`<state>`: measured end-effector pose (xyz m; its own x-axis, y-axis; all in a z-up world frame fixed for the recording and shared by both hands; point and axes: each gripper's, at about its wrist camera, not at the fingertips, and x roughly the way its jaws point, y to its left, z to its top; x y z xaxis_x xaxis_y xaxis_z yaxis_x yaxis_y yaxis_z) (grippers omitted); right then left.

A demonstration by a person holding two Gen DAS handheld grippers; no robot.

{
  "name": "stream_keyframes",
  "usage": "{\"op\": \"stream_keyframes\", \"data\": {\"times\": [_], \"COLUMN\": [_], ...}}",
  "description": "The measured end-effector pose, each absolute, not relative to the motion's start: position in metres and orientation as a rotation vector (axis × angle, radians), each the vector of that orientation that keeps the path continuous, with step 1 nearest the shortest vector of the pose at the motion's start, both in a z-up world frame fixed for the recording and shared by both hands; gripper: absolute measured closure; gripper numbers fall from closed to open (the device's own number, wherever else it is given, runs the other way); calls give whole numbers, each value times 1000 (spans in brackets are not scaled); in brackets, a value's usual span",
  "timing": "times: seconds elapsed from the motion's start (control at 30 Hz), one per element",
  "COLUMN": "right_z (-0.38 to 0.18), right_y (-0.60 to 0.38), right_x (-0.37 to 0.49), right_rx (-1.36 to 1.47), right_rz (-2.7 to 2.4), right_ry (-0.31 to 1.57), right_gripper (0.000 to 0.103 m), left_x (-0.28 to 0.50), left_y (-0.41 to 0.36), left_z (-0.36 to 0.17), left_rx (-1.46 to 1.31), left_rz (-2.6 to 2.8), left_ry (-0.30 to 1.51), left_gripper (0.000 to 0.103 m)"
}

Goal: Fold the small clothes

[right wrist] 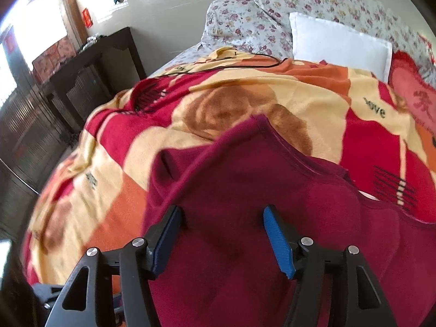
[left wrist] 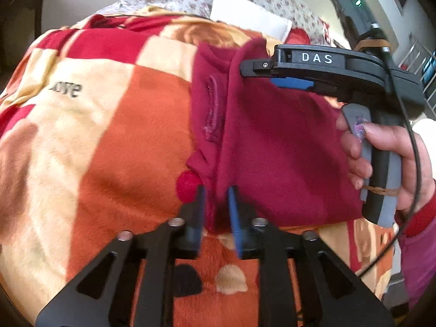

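Observation:
A dark red fleece garment [left wrist: 272,141] [right wrist: 245,177] lies partly folded on a red, orange and cream blanket [left wrist: 109,136] [right wrist: 245,100]. In the left wrist view my left gripper [left wrist: 217,199] stands narrowly open at the garment's near edge, with a fold of cloth between the blue pads and a gap on each side. My right gripper [right wrist: 222,218] hangs open over the middle of the garment, nothing pinched. From the left wrist view the right gripper [left wrist: 256,73] shows side-on above the garment's far edge, held by a hand [left wrist: 381,147].
The blanket covers a bed. A white pillow [right wrist: 338,43] and a floral quilt [right wrist: 245,19] lie at its head, with a red cushion [right wrist: 414,92] to the right. A black cable [right wrist: 245,64] crosses the blanket's far part. A dark wooden cabinet [right wrist: 81,81] stands left of the bed.

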<state>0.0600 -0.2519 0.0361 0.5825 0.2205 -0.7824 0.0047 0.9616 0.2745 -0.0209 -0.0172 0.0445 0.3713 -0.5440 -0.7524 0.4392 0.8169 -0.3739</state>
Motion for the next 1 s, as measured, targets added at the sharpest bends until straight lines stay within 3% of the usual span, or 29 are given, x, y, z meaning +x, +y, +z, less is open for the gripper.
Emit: {"op": "stream_keyframes", "data": {"times": [0.03,0.17,0.27,0.33,0.53,0.63,0.73,0.87,0.93,0.97,1.0], "right_z": [37,39,40,36,20,22,34,49,56,60,64], "right_y": [-251,-239,-221,-207,-186,-195,-218,-245,-252,-257,-263], "right_x": [63,83,92,99,110,102,89,70,60,55,48], "right_rx": [273,302,241,169,-20,-24,83,257,285,299,315], "right_rz": [134,137,150,144,78,103,165,236,251,259,266], "right_ry": [945,990,995,1029,1062,1029,981,924,899,885,871], "right_gripper": [42,37,30,21,19,39,71,80,82,83,84], "left_x": [-22,-20,-13,-10,2,3,3,3,-1,-4,-9], "left_y": [-15,-10,-11,-13,-24,-30,-36,-50,-57,-60,-64], "left_z": [46,48,44,40,26,28,27,29,36,43,51], "left_rx": [-113,-135,-175,-185,-189,-172,-161,-135,-136,-131,-112], "left_rz": [-622,-624,-624,-622,-617,-619,-627,-637,-671,-687,-692], "left_ry": [997,986,1006,1012,1046,1022,1005,996,1001,996,978], "left_gripper": [68,59,47,46,44,40,33,31,42,58,65]}}
